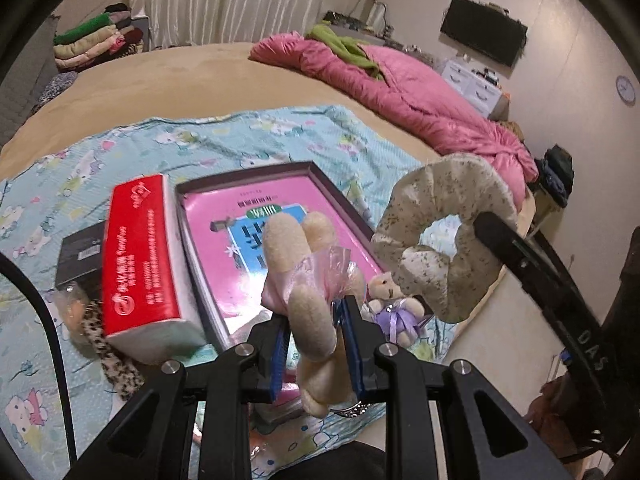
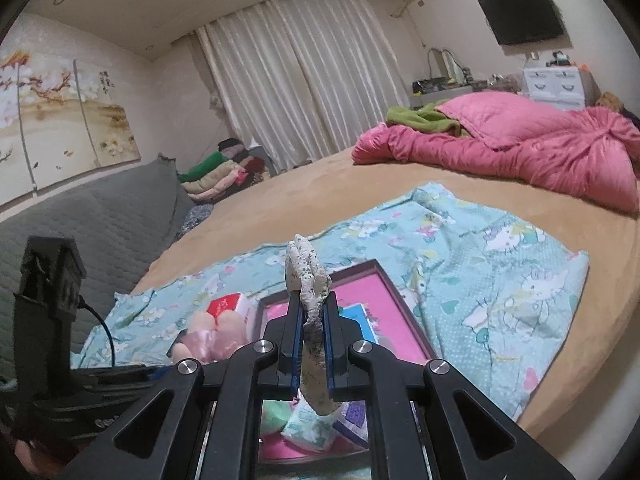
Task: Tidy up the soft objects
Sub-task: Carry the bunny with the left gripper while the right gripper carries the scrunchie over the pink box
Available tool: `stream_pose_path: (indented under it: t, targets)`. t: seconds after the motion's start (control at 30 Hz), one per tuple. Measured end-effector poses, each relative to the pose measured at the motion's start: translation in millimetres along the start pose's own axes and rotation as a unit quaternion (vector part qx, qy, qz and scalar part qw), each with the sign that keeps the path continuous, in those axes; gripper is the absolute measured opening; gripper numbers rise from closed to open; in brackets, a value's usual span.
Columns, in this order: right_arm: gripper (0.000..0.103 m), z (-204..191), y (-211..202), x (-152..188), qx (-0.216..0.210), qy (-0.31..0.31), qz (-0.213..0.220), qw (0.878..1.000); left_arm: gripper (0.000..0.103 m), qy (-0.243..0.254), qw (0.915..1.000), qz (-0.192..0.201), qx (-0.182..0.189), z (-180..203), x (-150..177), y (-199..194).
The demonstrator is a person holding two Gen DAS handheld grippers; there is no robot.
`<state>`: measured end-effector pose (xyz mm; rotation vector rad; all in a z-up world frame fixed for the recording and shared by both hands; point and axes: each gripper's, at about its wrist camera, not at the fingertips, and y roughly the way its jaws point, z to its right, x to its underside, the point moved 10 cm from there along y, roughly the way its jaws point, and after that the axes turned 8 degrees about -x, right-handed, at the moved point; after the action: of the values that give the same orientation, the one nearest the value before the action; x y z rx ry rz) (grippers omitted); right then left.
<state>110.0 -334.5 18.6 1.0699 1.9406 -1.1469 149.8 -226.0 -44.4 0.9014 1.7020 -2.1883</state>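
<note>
Plush bear [image 1: 310, 280] fuzzy; scrunchie [image 1: 436, 240] matt printed cloth; tissue pack [image 1: 140, 256] glossy plastic wrap.

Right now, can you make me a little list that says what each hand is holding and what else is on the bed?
left gripper: shut on a cream teddy bear in a pink dress
right gripper: shut on a flowery scrunchie
under them: pink-bottomed box, open
beside the box: red tissue pack, tilted
also near the box: small bear with a purple bow
bed cover: blue cartoon blanket
far side: pink quilt
</note>
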Motion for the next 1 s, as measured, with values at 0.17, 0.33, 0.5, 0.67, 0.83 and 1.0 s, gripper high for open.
stream_pose_path:
  t: [0.17, 0.33, 0.5, 0.67, 0.83, 1.0]
  targets:
    - [0.009, 9.6, 1.2, 2.4, 0.001, 0.011, -0.001, 1.0, 0.025, -0.002, 0.9997, -0.02, 0.012, 6.0, 6.5, 22.0]
    - [0.009, 12.9, 5.5, 7.2, 0.002, 0.013, -0.008, 1.0, 0.026, -0.001, 0.9995, -0.027, 0.016, 11.0, 8.1, 40.1]
    - [0.009, 16.9, 6.7, 8.0, -0.009, 0.034, -0.002, 0.999, 0.026, 0.002, 0.9992, -0.038, 0.013, 10.8, 8.6, 55.7]
    - [0.009, 21.2, 12.6, 9.5, -0.032, 0.069, -0.001, 0.997, 0.026, 0.005, 0.999, -0.044, -0.002, 4.7, 12.0, 66.5]
    - [0.009, 18.2, 26.2, 14.4, -0.057, 0.096, -0.009, 0.994, 0.027, -0.005, 0.9987, -0.05, -0.004, -4.5, 15.3, 72.6]
    - [0.009, 15.8, 41.3, 25.9, -0.071, 0.113, -0.028, 0.991, 0.028, -0.011, 0.9986, -0.051, -0.008, -11.7, 18.2, 75.7]
